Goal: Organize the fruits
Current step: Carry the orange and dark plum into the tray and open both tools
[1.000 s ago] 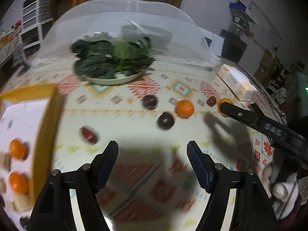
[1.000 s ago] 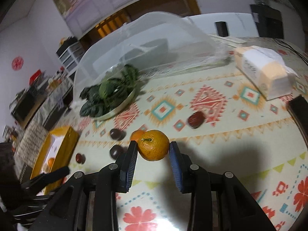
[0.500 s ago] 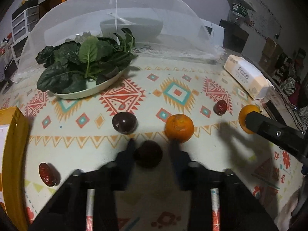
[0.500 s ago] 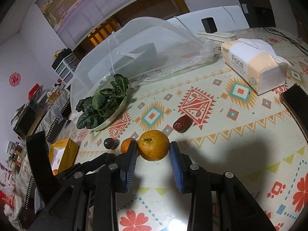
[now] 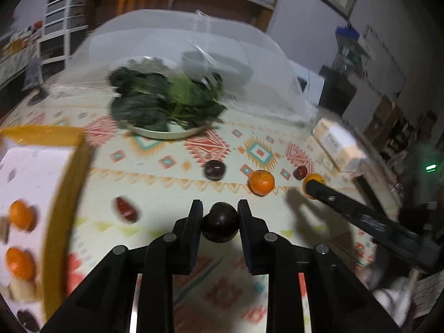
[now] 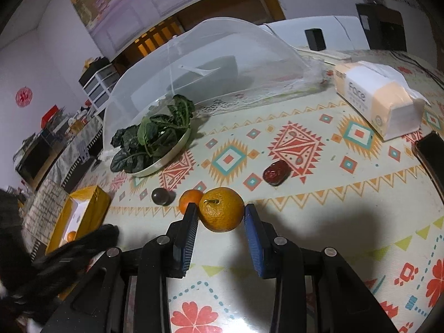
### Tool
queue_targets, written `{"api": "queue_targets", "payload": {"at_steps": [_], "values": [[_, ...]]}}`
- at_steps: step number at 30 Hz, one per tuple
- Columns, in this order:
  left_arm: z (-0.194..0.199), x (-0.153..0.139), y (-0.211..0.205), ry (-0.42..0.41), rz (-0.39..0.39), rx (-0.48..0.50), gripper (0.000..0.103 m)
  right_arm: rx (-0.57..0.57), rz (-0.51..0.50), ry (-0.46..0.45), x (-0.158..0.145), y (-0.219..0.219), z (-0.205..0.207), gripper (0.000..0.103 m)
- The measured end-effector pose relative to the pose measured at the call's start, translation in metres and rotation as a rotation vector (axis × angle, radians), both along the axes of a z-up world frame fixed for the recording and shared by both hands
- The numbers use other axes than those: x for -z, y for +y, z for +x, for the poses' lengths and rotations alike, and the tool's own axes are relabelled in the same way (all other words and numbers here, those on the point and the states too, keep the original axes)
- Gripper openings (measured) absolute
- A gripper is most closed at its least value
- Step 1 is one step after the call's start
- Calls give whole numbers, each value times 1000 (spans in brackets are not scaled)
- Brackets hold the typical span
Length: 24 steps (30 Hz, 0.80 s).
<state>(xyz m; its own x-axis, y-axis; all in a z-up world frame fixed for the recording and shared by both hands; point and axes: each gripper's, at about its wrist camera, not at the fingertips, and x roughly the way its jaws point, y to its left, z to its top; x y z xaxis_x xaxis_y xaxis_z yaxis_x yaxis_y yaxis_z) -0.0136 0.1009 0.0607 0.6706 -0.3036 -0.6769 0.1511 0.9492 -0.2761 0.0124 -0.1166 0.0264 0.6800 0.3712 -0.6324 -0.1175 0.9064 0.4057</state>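
Observation:
My left gripper (image 5: 219,216) is shut on a dark round fruit (image 5: 220,226) and holds it above the table. My right gripper (image 6: 220,213) is shut on an orange (image 6: 222,209); it also shows at the right of the left wrist view (image 5: 313,180). On the patterned tablecloth lie another dark fruit (image 5: 214,169), a loose orange (image 5: 260,182), and two red dates (image 5: 127,209) (image 5: 300,172). A yellow box (image 5: 66,194) at the left holds two oranges (image 5: 20,217). The box also shows in the right wrist view (image 6: 83,213).
A plate of dark leafy greens (image 5: 166,105) stands beyond the fruit, in front of a white mesh food cover (image 5: 194,41). A tissue pack (image 5: 337,147) lies at the right. A dark flat object (image 6: 431,155) lies at the table's right edge.
My left gripper closed on the dark fruit, lifted it and swung left, so the yellow box is back in view. The right gripper kept hold of its orange, almost still.

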Motion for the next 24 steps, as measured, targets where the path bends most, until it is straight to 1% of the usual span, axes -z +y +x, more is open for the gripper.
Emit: {"api": "queue_targets", "payload": {"at_steps": [1, 4, 8, 11, 13, 16, 19, 22, 24], "values": [[-12, -6, 17, -12, -19, -27, 25, -3, -3, -2, 0, 2, -1, 37], [-34, -20, 57, -39, -45, -91, 25, -19, -14, -14, 0, 8, -4, 37], [-63, -41, 126, -81, -22, -218, 25, -55, -23, -31, -7, 24, -10, 37], [-75, -51, 175, -91, 16, -322, 25, -126, -33, -46, -19, 51, -18, 37], [-78, -54, 206, -86, 29, -384, 25, -191, -19, -54, -29, 76, -28, 37], [-74, -50, 243, -58, 35, -444, 25, -295, -22, -63, -43, 122, -38, 37], [-63, -36, 271, -9, 1, -472, 25, -408, -45, -63, -51, 175, -48, 37], [-49, -16, 290, 48, -24, -482, 25, -499, -47, -37, -48, 220, -53, 37], [-43, -7, 294, 74, -29, -474, 25, -535, -59, -22, -42, 245, -54, 37]]}}
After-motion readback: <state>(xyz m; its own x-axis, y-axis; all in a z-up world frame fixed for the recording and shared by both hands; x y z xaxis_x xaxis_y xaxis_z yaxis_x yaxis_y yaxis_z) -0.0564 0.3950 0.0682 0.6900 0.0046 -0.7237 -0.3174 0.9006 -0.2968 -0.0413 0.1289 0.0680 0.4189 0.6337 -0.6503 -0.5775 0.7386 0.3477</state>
